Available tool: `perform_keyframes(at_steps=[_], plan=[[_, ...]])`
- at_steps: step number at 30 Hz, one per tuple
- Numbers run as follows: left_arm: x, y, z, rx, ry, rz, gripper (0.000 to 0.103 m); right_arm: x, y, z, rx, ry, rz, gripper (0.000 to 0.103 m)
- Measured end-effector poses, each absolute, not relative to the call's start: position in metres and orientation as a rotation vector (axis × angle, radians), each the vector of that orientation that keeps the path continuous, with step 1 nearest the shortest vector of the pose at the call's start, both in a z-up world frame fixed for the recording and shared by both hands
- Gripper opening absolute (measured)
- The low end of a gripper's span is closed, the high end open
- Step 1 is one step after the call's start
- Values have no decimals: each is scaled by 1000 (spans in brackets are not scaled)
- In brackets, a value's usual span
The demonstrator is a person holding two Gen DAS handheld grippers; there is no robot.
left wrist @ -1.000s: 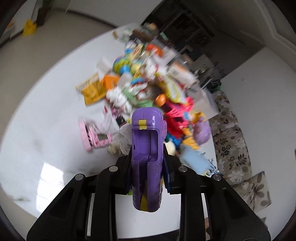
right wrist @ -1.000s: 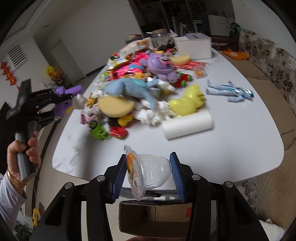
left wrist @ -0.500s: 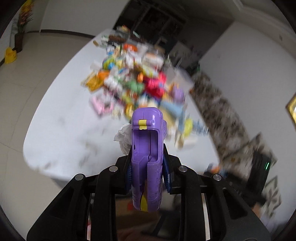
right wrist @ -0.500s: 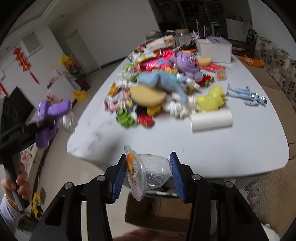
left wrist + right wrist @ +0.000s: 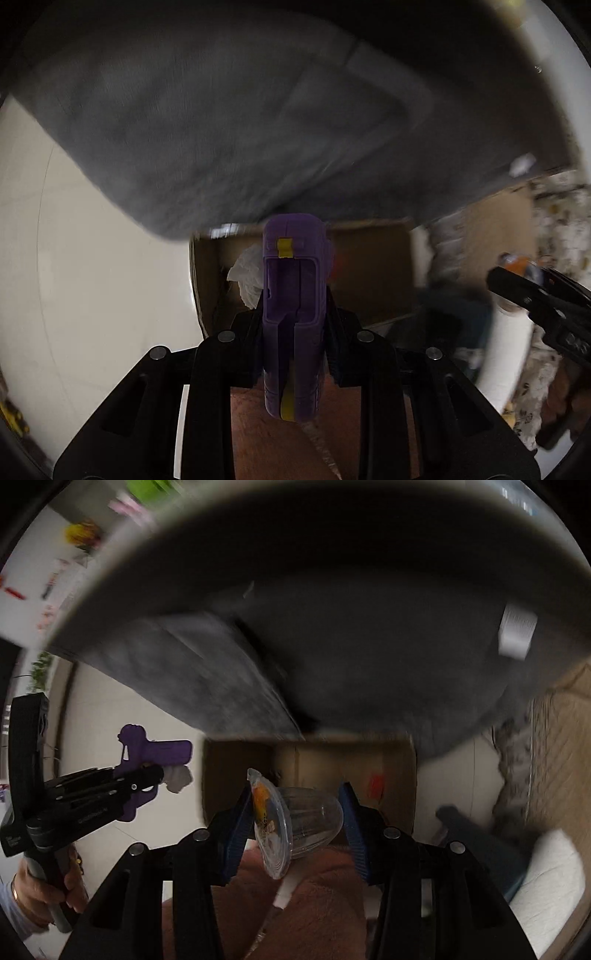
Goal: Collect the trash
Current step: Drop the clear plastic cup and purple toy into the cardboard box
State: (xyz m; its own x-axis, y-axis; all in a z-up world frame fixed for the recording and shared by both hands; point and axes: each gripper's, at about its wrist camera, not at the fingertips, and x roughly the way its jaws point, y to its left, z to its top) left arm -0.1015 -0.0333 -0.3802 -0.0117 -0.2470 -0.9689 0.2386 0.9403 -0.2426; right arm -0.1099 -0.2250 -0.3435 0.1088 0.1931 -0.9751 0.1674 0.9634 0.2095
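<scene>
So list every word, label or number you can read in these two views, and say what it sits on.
Nothing reads clearly.
Right gripper: raised pale marks on its black body, too blurred to read.
Left gripper: faint lettering along its black body, too small to read.
Plastic cup: printed orange lid, no readable words.
White sticker under the table: blurred.
Cardboard box: red mark, unreadable.

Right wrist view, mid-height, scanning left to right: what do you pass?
Left gripper → purple toy gun → crumpled white tissue → clear plastic cup in the right gripper → red mark inside the cardboard box.
</scene>
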Motion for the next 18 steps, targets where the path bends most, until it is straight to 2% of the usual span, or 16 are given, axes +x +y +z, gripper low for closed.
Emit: perform_keyframes(at_steps=[5,6,7,8,9,12,18], plan=[[-107,-47,-484,89,1652,-306,29,-111,-229,-442,287,1565,-68,47],[-107,-47,-499,110,1668,-291,40,-110,-230,-458,281,1582,-90,48],[-104,-49,-517,126,1694,-275,58,-108,-231,-473,269,1597,-117,56],[-102,-51,-528,141,1705,-259,65,-108,-232,-485,265,1610,-136,63],[-99,-52,-541,158,1717,-242,68,-109,-236,-493,264,1620,-148,63],[-96,-53,-560,185,1749,-216,70,-110,-243,-514,261,1643,-168,70],[-97,-55,-560,195,1748,-189,71,-107,-248,-503,239,1621,-161,73]])
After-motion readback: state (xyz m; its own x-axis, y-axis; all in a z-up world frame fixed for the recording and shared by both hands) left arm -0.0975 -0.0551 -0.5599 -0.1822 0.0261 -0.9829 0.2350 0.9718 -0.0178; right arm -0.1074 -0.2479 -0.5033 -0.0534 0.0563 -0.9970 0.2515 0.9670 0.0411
